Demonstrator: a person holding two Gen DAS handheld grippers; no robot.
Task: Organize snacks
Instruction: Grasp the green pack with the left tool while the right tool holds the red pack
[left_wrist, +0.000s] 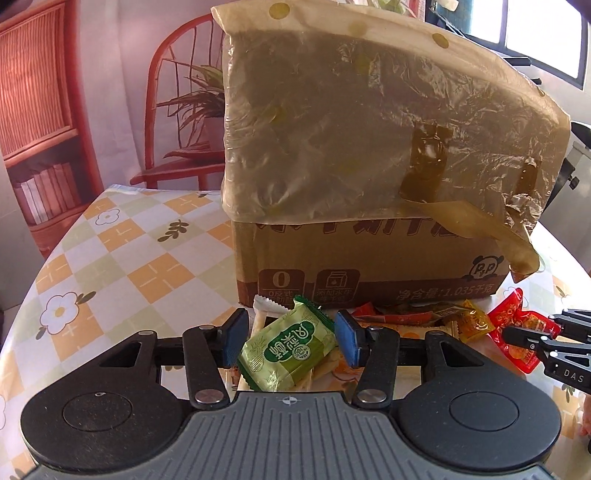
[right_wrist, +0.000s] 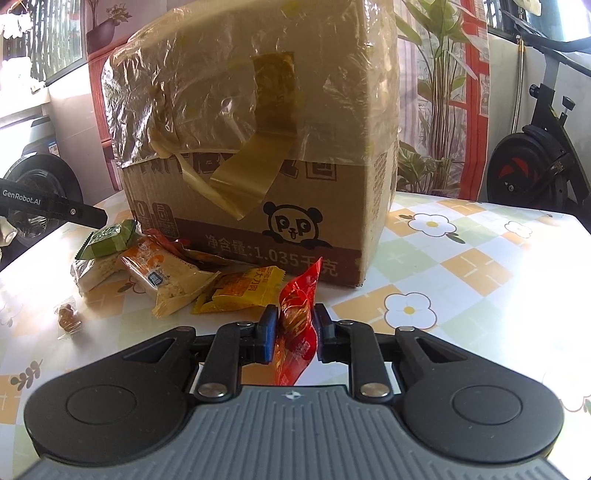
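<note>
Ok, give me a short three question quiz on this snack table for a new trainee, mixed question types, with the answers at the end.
1. True or false: the right tool is closed on the red snack packet.
2. Multiple choice: the green snack packet between the left tool's fingers is A) inside the cardboard box, B) in front of the box above the snack pile, C) on the chair.
3. Fill in: the loose snacks lie on the flowered tablecloth in front of the ____ box.

Key: 1 true; 2 B; 3 cardboard.
</note>
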